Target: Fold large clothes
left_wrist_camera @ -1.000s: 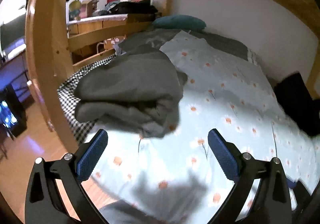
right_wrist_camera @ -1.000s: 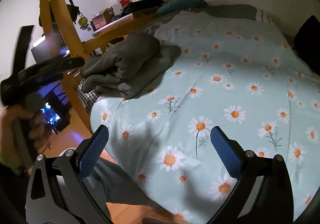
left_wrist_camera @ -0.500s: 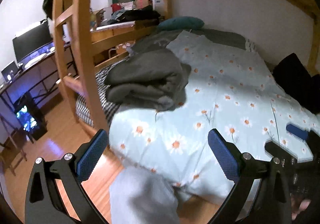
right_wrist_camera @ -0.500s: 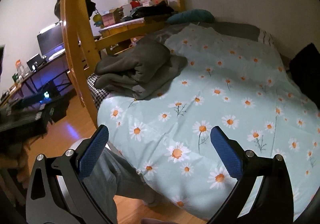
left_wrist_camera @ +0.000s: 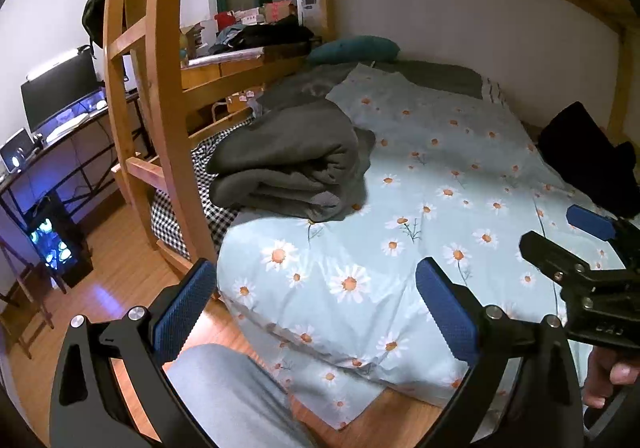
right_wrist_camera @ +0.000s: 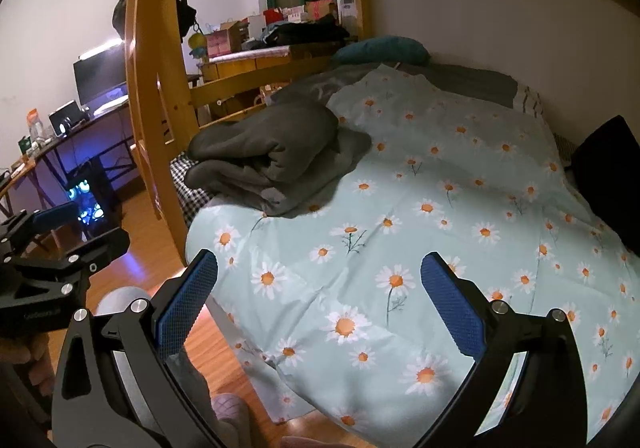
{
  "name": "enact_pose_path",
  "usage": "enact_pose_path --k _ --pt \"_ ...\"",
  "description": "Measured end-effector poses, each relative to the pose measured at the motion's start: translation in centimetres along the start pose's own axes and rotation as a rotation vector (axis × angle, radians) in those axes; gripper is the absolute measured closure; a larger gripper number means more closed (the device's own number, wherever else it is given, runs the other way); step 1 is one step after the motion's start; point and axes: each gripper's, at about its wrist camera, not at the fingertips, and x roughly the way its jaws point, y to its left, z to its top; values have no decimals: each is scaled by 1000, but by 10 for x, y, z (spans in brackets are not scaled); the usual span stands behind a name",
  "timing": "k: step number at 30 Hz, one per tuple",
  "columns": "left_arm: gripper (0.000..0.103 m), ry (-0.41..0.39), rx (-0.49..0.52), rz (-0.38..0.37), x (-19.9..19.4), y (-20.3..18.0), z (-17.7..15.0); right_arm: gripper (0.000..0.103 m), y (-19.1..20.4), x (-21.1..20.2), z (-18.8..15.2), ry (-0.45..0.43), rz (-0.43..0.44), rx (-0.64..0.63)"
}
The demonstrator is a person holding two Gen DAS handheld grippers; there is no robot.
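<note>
A folded dark grey garment [left_wrist_camera: 288, 164] lies in a thick bundle on the left edge of the bed, on the daisy-print quilt [left_wrist_camera: 440, 216]; it also shows in the right wrist view [right_wrist_camera: 272, 156]. My left gripper [left_wrist_camera: 316, 308] is open and empty, held back from the bed's near end over the floor. My right gripper [right_wrist_camera: 320, 304] is open and empty, above the quilt's [right_wrist_camera: 460, 216] near corner. Both are well short of the garment. The right gripper also shows at the right edge of the left wrist view [left_wrist_camera: 592, 248].
A wooden bunk post and ladder [left_wrist_camera: 160, 96] stand left of the garment. A black item [left_wrist_camera: 588, 156] lies on the bed's right side, a teal pillow [left_wrist_camera: 356, 48] at the far end. A desk with a monitor [left_wrist_camera: 60, 88] and a lit computer case [left_wrist_camera: 52, 244] stand at left on the wood floor.
Both grippers have pulled back from the bed and the garment, which now looks smaller and farther away. The garment has stayed in place. Both grippers have stayed open.
</note>
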Motion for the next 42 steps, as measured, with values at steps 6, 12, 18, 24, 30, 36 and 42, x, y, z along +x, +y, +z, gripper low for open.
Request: enact_pose_path --k 6,12,18,24,30,36,42 --pt "5 27 -27 19 12 14 -16 3 25 17 -11 50 3 -42" --pt "5 80 -54 48 26 36 -33 3 51 31 -26 96 -12 -93" --pt "5 86 -41 97 26 49 -42 3 62 34 -33 122 -16 -103" --pt "5 100 -23 78 18 54 -50 3 65 20 -38 108 -30 -115" --pt "5 104 -15 73 9 57 -62 3 71 11 -47 117 -38 -110" --pt "5 111 2 62 -3 58 -72 3 77 -4 -59 120 -48 -108" --pt "5 128 23 47 -10 52 -84 3 78 -18 -74 121 -54 -95"
